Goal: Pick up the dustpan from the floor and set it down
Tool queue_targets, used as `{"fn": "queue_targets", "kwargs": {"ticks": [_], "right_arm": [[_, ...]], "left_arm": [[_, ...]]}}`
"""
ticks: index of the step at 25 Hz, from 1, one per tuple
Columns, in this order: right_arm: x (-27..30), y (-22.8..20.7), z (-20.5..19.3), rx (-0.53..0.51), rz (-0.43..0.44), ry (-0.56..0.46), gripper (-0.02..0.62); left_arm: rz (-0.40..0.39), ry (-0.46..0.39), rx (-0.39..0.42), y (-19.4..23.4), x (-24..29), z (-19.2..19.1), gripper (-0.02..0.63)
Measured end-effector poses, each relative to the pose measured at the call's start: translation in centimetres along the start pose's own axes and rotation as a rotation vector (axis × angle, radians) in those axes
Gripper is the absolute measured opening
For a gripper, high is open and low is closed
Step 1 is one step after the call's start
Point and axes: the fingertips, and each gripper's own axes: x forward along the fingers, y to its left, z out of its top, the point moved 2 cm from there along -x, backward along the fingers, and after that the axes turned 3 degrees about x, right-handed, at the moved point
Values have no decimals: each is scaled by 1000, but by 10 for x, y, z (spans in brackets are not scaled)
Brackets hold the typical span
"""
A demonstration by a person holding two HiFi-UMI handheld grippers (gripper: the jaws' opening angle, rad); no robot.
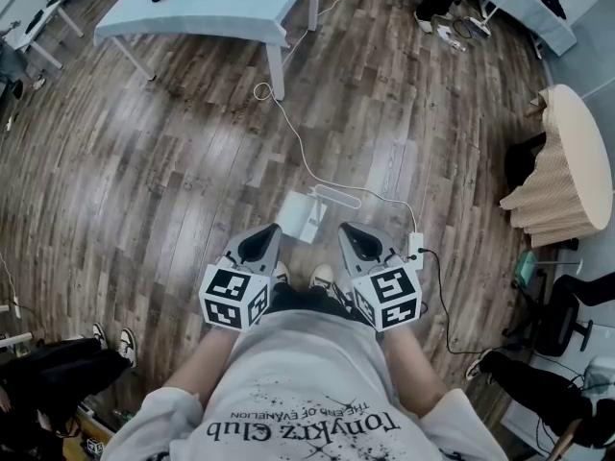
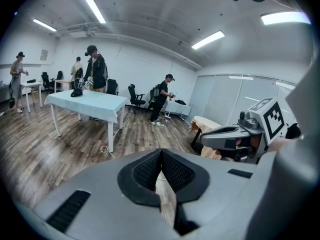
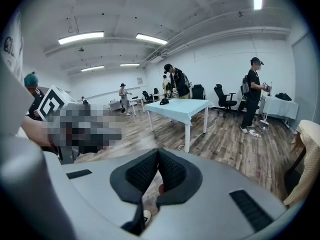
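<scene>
The white dustpan (image 1: 301, 215) lies on the wooden floor just ahead of the person's shoes, its long handle (image 1: 337, 197) pointing right. My left gripper (image 1: 265, 242) is held at waist height, short of the dustpan's left side and apart from it. My right gripper (image 1: 354, 240) hangs level with it, short of the handle. Both are shut with nothing between the pads. In the left gripper view the jaws meet at the tips (image 2: 161, 152), and the right gripper (image 2: 235, 136) shows beside them. The right gripper view shows its tips (image 3: 158, 151) closed too.
A white cable (image 1: 298, 142) runs from the light blue table (image 1: 211, 12) past the dustpan to a white box (image 1: 415, 248). A beige ribbed round table (image 1: 567, 161) and a dark chair (image 1: 557, 320) stand at the right. Another person's feet (image 1: 110, 339) are at lower left.
</scene>
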Motion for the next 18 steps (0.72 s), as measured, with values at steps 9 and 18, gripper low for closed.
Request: {"fn": "queue_targets", "kwargs": {"ticks": [9, 18], "right_arm": [[1, 1, 1, 0, 7, 2, 26], [1, 0, -1, -3, 9, 10, 26]], "left_arm": [[7, 2, -4, 1, -2, 0, 23], [8, 8, -5, 0, -1, -2, 23]]}}
